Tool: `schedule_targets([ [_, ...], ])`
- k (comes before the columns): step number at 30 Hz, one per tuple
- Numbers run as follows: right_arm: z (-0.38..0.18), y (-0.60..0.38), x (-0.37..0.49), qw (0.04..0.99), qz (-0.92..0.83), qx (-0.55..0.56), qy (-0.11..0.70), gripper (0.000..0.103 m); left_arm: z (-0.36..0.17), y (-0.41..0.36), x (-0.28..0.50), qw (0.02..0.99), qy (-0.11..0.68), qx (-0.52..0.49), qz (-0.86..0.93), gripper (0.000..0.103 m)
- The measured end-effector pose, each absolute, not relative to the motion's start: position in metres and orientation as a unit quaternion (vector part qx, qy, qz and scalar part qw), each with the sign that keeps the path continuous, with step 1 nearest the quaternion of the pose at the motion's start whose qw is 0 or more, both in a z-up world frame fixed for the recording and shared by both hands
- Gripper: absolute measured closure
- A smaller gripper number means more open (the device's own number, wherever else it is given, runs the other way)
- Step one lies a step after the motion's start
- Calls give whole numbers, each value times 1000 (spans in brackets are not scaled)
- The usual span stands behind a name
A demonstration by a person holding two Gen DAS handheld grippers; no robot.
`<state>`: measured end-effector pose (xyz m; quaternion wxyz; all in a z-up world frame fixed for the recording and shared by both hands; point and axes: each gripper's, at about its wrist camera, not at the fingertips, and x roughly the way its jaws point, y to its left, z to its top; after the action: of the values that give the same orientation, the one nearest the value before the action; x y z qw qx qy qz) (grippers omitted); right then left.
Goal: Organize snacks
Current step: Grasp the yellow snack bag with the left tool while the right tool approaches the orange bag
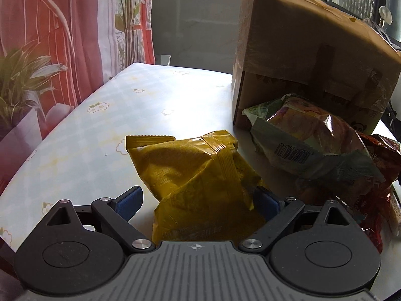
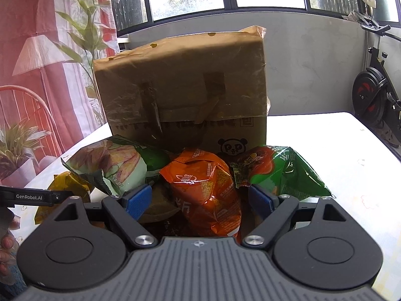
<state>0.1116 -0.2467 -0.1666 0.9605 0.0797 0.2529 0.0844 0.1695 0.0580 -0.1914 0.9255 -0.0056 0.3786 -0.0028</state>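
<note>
Yellow foil is filling the space between the left gripper's (image 1: 198,202) jaws: the mustard snack packet (image 1: 195,175) is lying on the surface (image 1: 105,125) with its crimped seam up, just beside the open mouth of the cardboard box (image 1: 300,57), which is lying on its side toward the far edge. The left jaws are standing wide, one blue pad clear of the packet and the other at its crumpled edge, so nothing is being gripped yet. In the right wrist view the right gripper (image 2: 200,200) is hanging over the heap in front of the box (image 2: 180,87), its jaws wide on either side of the orange chip bag (image 2: 208,185) without pressing on it; a pale green bag (image 2: 117,165) and a dark green bag (image 2: 283,170) are flanking it. The step in hand appears to be taking hold of a packet with each gripper for sorting. To do it well, each gripper should be sinking until the pads are straddling the bag's body rather than a loose corner, then closing gently, since the puffed foil will likely be slipping or crushing. The right side needs care not to be pinching the neighbouring bags along with the orange one.
</note>
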Motion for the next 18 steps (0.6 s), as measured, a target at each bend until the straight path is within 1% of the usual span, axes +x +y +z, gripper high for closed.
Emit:
schedule_targets([
  [2,-167,-246,112,960,86,78,253,16,-199,67,176,917,397,-7,26,9],
  [6,-167,-245,112,961,86,77,252,16,-202,91,180,911,404,-68,38,11],
  [12,-168,-244,114,960,83,76,255,16,-192,103,174,923,365,-122,12,10],
  [18,-167,-240,114,960,87,69,256,16,-190,117,172,922,345,-174,18,10],
])
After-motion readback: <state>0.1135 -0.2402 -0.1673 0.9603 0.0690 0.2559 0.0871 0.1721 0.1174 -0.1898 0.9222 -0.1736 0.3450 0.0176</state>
